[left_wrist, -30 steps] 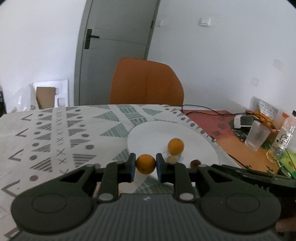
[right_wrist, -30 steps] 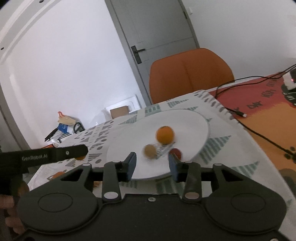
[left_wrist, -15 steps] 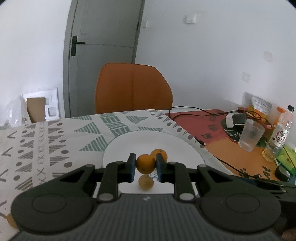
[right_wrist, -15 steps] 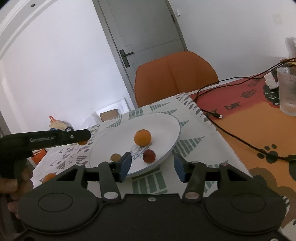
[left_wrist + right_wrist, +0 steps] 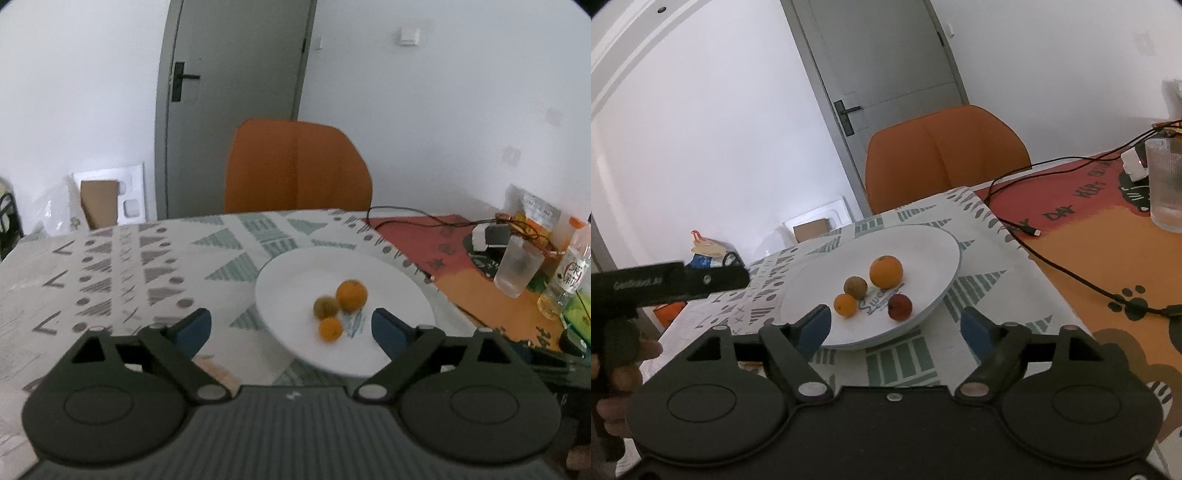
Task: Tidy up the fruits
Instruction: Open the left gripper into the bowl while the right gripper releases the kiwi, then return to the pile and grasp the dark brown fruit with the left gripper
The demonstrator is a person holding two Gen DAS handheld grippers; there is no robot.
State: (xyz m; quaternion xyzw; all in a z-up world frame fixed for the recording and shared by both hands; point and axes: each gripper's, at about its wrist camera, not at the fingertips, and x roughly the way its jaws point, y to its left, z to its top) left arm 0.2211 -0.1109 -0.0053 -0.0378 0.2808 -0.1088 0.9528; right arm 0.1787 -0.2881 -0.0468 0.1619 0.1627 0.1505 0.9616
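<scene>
A white plate (image 5: 934, 254) sits on the patterned tablecloth. On it lie a large orange (image 5: 885, 272), a small orange (image 5: 845, 305), a brown fruit (image 5: 855, 287) and a red fruit (image 5: 899, 307). In the left wrist view the plate (image 5: 388, 280) shows the large orange (image 5: 351, 294), the small orange (image 5: 330, 329) and the brown fruit (image 5: 325, 306). My left gripper (image 5: 291, 328) is open and empty, just short of the plate. My right gripper (image 5: 895, 326) is open and empty at the plate's near edge. The left gripper's body (image 5: 665, 284) shows at the left of the right wrist view.
An orange chair (image 5: 297, 173) stands behind the table. On the orange mat at the right are a clear glass (image 5: 517, 266), a bottle (image 5: 567, 273), a charger and black cables (image 5: 1063, 266). Another orange thing (image 5: 668, 314) shows below the left gripper's body.
My left gripper opened and let go of the small orange, which now lies on the plate, then drew back. My right gripper opened wider and drew back a little.
</scene>
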